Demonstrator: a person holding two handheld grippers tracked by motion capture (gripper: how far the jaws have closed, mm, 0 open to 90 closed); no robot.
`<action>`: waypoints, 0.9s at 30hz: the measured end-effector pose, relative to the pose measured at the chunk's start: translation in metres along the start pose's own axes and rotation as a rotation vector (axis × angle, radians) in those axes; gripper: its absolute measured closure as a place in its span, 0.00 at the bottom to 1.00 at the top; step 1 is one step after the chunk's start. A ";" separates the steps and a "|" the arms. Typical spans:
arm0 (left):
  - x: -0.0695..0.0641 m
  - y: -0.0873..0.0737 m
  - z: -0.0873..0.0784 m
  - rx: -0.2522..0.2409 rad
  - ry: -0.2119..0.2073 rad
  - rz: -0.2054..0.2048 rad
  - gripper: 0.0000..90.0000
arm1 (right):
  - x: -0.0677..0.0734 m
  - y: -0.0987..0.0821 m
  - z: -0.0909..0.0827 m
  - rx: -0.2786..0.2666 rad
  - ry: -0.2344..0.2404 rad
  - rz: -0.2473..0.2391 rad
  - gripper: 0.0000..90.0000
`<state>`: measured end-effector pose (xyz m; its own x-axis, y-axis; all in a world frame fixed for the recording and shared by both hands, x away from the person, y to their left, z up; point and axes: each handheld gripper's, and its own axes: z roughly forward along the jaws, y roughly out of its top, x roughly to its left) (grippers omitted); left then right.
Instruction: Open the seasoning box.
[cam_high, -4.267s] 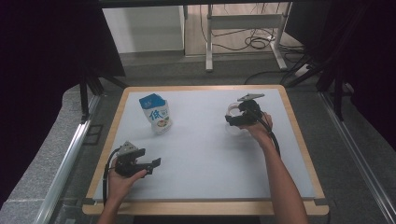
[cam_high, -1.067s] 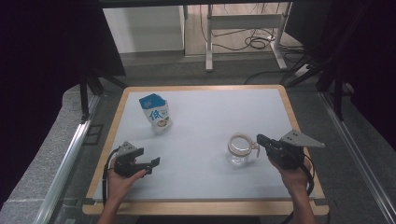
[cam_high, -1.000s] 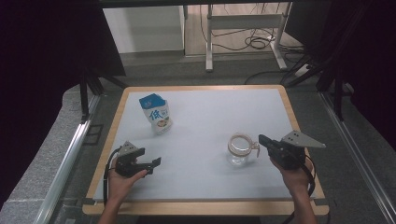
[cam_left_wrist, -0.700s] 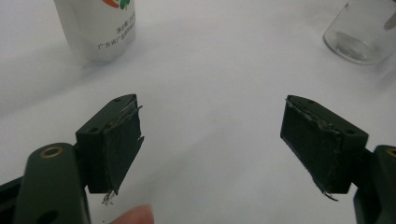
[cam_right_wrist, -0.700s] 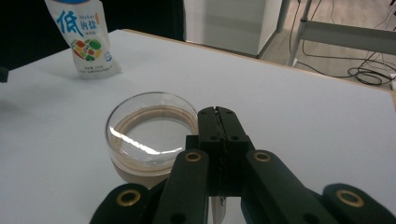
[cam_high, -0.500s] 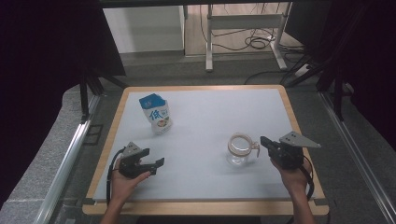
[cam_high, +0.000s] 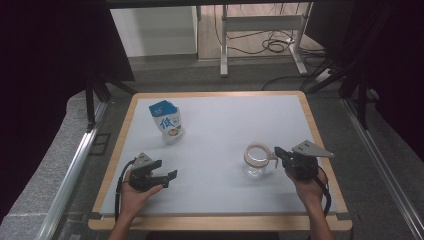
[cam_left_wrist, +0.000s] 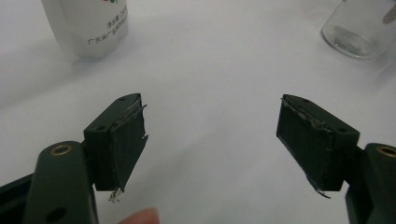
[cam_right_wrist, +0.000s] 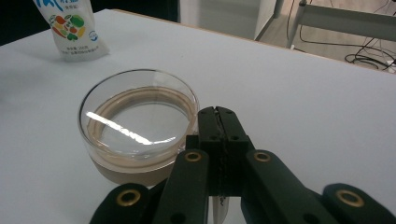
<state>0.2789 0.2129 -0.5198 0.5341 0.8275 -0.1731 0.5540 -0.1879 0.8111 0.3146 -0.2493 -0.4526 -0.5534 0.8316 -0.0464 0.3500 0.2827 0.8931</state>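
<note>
Nearest to you, your left hand (cam_high: 134, 192) rests on the front left part of the white table (cam_high: 225, 125), holding the left gripper (cam_high: 167, 178) low over the surface. Its jaws point toward the right side of the table. In the left gripper view they stand wide apart with bare table between them, and they have just been closing a little; nothing is between the pads (cam_left_wrist: 128, 144). A fingertip shows at the bottom edge of that view.

On the front right, your right hand (cam_high: 307, 186) holds the right gripper (cam_high: 276, 151), with its grey plate (cam_high: 311, 148) on top and its cable trailing back past your wrist. Its jaws are pressed fully together with nothing between them. In the right gripper view the closed tips sit just beside the rim of the glass jar (cam_right_wrist: 137, 126), at its near right edge; whether they touch the glass you cannot tell from here. The jar stands upright on the table, mouth up, a tan ring around its neck.

Farther off, toward the back left, a blue and white pouch (cam_high: 167, 121) stands upright, well apart from both grippers and from the jar.
</note>
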 end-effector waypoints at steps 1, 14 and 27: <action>0.000 0.000 0.000 -0.001 0.002 0.000 0.27 | 0.000 0.000 0.000 -0.001 0.002 0.001 1.00; -0.002 0.001 -0.003 -0.025 0.001 -0.001 0.46 | 0.000 -0.002 -0.001 -0.010 0.002 0.015 1.00; -0.025 0.013 0.012 -0.033 -0.092 0.034 0.84 | -0.005 -0.008 0.002 -0.005 0.005 0.034 1.00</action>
<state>0.2808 0.1839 -0.5114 0.6093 0.7688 -0.1943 0.5137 -0.1960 0.8353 0.3158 -0.2546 -0.4606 -0.5452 0.8382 -0.0135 0.3653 0.2520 0.8962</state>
